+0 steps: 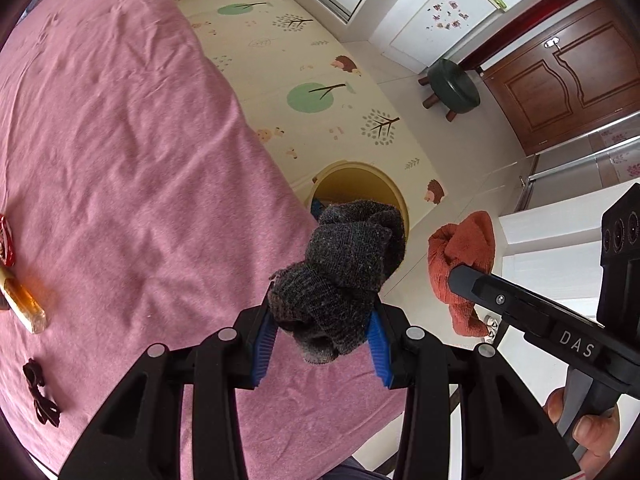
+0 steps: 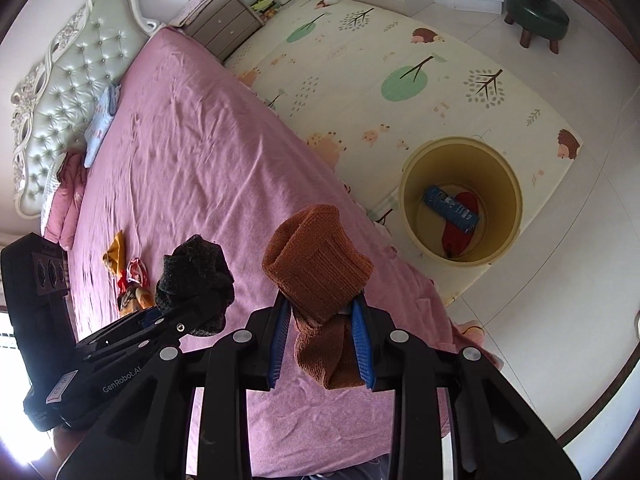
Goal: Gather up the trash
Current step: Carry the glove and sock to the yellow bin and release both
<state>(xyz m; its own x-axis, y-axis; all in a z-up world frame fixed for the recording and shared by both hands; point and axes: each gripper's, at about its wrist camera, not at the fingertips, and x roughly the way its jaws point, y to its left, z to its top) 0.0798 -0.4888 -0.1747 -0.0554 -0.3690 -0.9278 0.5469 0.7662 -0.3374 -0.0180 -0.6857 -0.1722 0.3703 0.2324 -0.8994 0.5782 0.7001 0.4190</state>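
Both wrist views downward, sharing bed (image 1: 120,140) and bin (image 2: 460,200)

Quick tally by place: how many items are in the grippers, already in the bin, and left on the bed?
In grippers: 2, grey sock and orange sock
In yellow bin: 2, blue box and red item
On bed: at least 4, wrappers, bottle, dark band
Total: at least 8

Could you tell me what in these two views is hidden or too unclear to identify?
- Yellow bin, left wrist view: its inside is mostly hidden by the grey sock.
- Wrappers, right wrist view: too small to identify, partly behind the left gripper.
- Red item in the bin: partly under the blue box.
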